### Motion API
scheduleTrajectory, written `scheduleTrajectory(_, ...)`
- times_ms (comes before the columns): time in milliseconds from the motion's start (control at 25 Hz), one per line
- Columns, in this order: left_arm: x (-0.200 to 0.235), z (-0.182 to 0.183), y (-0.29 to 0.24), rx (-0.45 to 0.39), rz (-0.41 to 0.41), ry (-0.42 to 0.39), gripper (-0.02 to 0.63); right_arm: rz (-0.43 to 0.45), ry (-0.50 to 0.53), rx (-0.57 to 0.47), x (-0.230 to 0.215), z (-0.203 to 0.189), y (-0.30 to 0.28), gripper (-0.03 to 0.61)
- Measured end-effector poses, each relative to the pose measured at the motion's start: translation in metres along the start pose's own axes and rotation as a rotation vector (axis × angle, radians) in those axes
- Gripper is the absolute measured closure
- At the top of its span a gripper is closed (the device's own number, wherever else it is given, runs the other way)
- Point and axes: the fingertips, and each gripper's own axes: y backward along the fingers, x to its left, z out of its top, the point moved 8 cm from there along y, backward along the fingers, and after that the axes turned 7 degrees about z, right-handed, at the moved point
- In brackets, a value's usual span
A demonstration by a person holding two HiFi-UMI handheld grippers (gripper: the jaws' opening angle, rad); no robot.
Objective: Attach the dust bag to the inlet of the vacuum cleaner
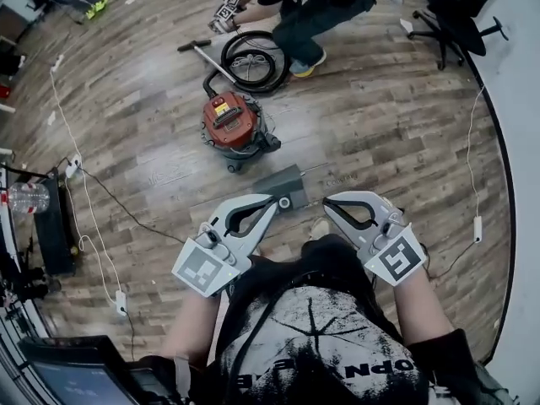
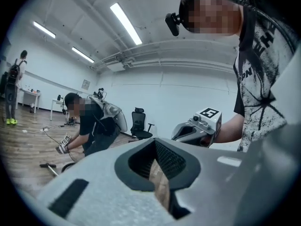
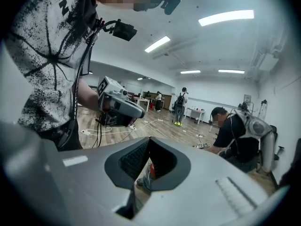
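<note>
The red vacuum cleaner (image 1: 228,123) stands on the wood floor ahead of me, lid on. A flat grey dust bag (image 1: 283,186) lies on the floor nearer to me, with a round collar at its near edge. My left gripper (image 1: 272,199) is shut and empty, its tips just left of the bag's collar in the head view. My right gripper (image 1: 327,201) is also shut and empty, a little right of the bag. The two point toward each other: the right gripper (image 2: 197,126) shows in the left gripper view, the left gripper (image 3: 117,105) in the right gripper view.
Beyond the vacuum another person (image 1: 312,2) crouches by a coiled black hose (image 1: 253,57) and a wand (image 1: 202,53). Cables (image 1: 84,226) run along the floor at left beside a dark case (image 1: 55,226). An office chair (image 1: 456,15) stands far right.
</note>
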Motion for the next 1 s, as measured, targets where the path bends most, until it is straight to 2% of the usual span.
scheduleTrajectory(120, 0.017, -0.017, 0.011, 0.019, -0.059, 0.072, 0.614, -0.001, -0.043, 0.062, 0.018, -0.013, -0.017, 0.574)
scheduleTrajectory(200, 0.028, -0.034, 0.015, 0.035, -0.083, 0.090, 0.614, -0.004, -0.083, 0.072, 0.030, -0.033, -0.030, 0.572)
scheduleTrajectory(320, 0.046, -0.073, 0.007, 0.058, -0.118, 0.085, 0.614, -0.002, -0.074, 0.104, 0.039, -0.082, -0.062, 0.545)
scheduleTrajectory(400, 0.057, -0.105, -0.003, 0.063, -0.146, 0.077, 0.614, 0.030, -0.057, 0.154, 0.044, -0.124, -0.090, 0.519)
scheduleTrajectory(600, 0.083, -0.196, -0.038, 0.083, -0.211, -0.021, 0.614, 0.179, -0.039, 0.244, 0.057, -0.241, -0.166, 0.458)
scheduleTrajectory(680, 0.093, -0.238, -0.052, 0.072, -0.220, -0.037, 0.614, 0.248, -0.002, 0.293, 0.060, -0.293, -0.195, 0.408)
scheduleTrajectory(880, 0.134, -0.379, -0.086, 0.171, -0.285, -0.142, 0.614, 0.348, 0.062, 0.429, 0.065, -0.455, -0.298, 0.373)
scheduleTrajectory(1000, 0.143, -0.439, -0.097, 0.195, -0.330, -0.137, 0.614, 0.419, 0.065, 0.554, 0.079, -0.545, -0.352, 0.347)
